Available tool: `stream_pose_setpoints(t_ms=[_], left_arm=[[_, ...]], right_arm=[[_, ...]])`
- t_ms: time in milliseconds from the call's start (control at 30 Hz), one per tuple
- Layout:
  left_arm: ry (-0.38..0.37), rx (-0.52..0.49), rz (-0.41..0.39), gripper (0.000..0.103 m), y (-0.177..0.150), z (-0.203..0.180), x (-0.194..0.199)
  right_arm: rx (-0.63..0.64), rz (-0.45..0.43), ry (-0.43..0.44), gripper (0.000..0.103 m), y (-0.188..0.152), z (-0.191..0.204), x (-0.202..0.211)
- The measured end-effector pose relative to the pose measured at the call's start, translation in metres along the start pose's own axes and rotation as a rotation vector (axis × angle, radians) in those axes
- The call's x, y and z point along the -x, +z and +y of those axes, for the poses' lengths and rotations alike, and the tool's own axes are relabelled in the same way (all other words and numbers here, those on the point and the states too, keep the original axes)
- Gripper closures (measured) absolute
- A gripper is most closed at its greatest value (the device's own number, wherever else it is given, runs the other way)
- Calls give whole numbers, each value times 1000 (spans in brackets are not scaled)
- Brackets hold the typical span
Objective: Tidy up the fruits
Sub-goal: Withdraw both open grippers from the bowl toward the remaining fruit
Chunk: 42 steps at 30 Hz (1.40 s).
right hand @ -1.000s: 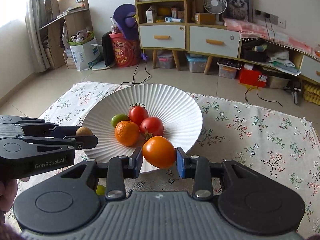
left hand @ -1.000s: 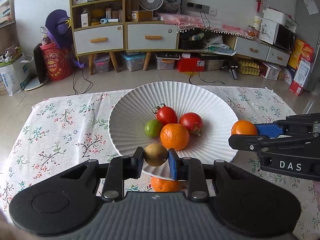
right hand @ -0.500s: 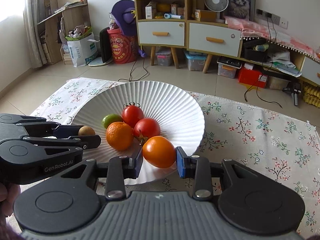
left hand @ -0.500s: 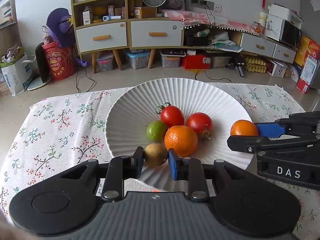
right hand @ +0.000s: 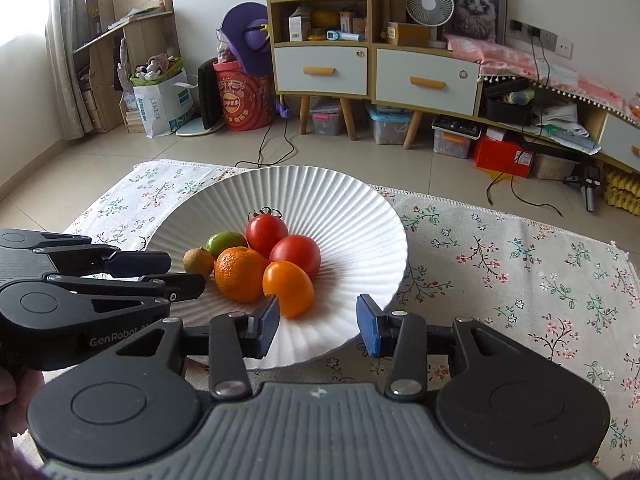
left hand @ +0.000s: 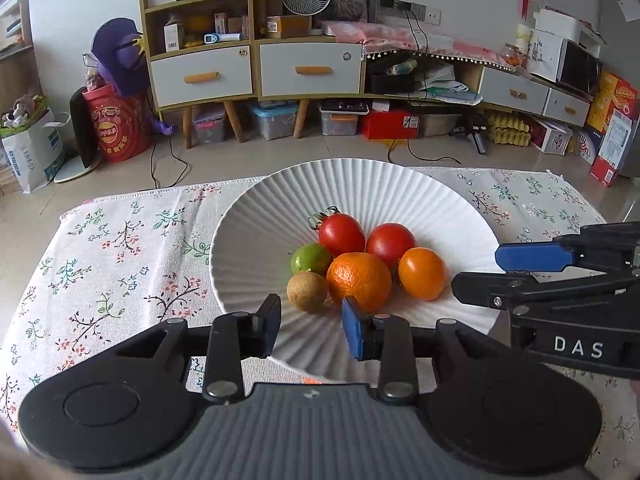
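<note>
Both fruits released; right tool, "DAS" lettering.

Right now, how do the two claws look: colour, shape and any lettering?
Both claws, left claw and right claw, are matte black with rounded bodies, ribbed grey tops, silver pivot screws and blue pads. Side lettering reads "GenRobot" on the left and "DAS" on the right.

White ribbed plate on floral tablecloth
</note>
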<state>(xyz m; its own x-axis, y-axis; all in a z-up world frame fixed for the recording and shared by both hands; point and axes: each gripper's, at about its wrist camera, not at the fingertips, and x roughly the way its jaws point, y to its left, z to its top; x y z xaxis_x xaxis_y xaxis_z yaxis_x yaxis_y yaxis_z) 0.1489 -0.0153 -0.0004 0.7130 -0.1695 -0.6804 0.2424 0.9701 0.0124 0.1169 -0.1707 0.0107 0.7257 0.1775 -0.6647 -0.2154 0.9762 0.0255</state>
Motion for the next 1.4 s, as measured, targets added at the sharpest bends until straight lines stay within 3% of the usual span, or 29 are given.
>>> stream_pose_setpoints(t_ms=[167, 700, 867, 1133, 1400], left_arm=[[4, -1, -5, 59, -2, 2, 7], [16, -41, 15, 39, -15, 19, 34], [11, -54, 17, 24, -26, 26, 45], [3, -67, 44, 17, -44, 35, 60], [13, -74, 54, 9, -57, 39, 70]], right_arm=[[-17, -6, 4, 58, 0, -3, 6], [-28, -5, 4, 39, -9, -12, 25], [-39, 4, 12, 27, -15, -11, 31], [-16, 28, 40, 14, -28, -3, 40], [13, 41, 54, 10, -41, 6, 51]])
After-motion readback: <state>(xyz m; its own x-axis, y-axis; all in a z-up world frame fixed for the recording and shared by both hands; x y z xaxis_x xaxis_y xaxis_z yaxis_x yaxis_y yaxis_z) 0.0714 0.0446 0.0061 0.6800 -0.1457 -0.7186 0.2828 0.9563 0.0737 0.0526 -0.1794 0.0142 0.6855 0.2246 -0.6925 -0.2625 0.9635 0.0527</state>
